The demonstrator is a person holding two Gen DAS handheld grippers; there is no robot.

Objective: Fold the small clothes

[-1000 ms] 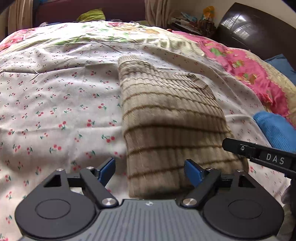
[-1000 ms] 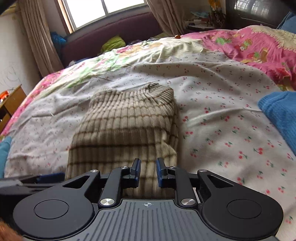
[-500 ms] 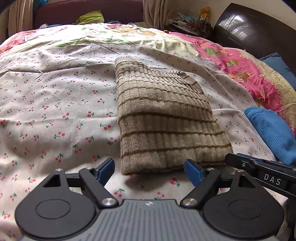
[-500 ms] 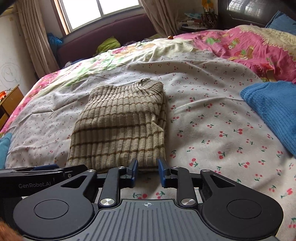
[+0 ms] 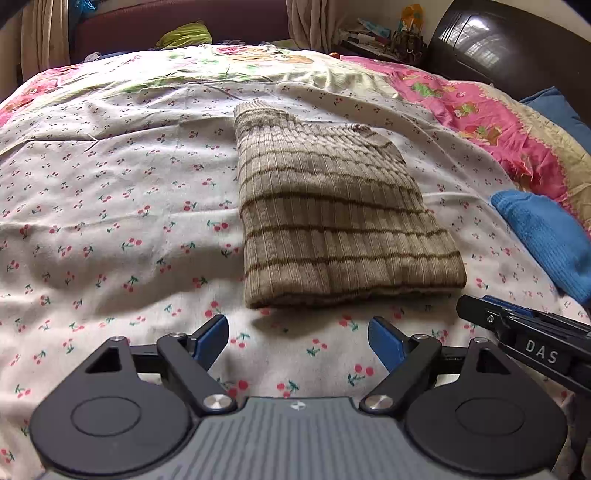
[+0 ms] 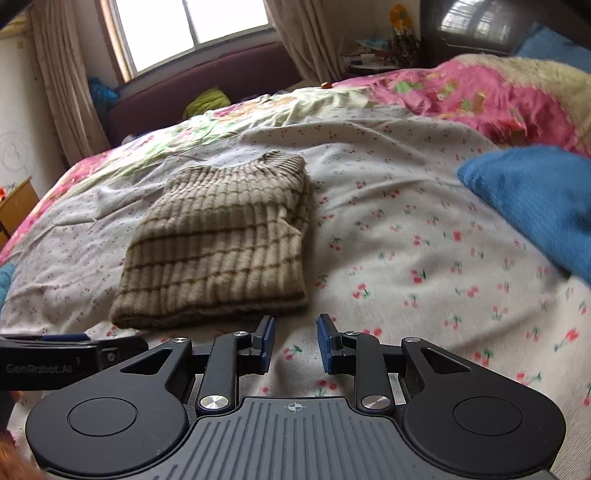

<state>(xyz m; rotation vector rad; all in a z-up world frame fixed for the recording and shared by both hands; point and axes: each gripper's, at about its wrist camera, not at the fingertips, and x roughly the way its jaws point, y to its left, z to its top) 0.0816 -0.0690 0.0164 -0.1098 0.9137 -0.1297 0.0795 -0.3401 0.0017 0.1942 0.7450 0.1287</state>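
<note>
A beige ribbed sweater with brown stripes [image 5: 332, 221] lies folded into a neat rectangle on the cherry-print bedsheet [image 5: 110, 206]. My left gripper [image 5: 297, 332] hovers just short of the sweater's near edge, jaws spread wide with only sheet between them. In the right wrist view the same sweater [image 6: 221, 243] lies ahead and to the left. My right gripper [image 6: 295, 332] sits off its near right corner, blue pads a narrow gap apart with nothing between them. Each gripper shows at the edge of the other's view: the right gripper [image 5: 517, 332] and the left gripper [image 6: 74, 347].
A folded blue cloth [image 5: 543, 236] lies to the right on the sheet, also in the right wrist view [image 6: 535, 195]. A pink patterned quilt [image 5: 480, 110] and a dark headboard [image 5: 498, 48] are beyond it. A window [image 6: 192, 26] and curtains are at the far end.
Both grippers have drawn back from the sweater, which now lies clear of them. The right jaws stand slightly wider than a second ago.
</note>
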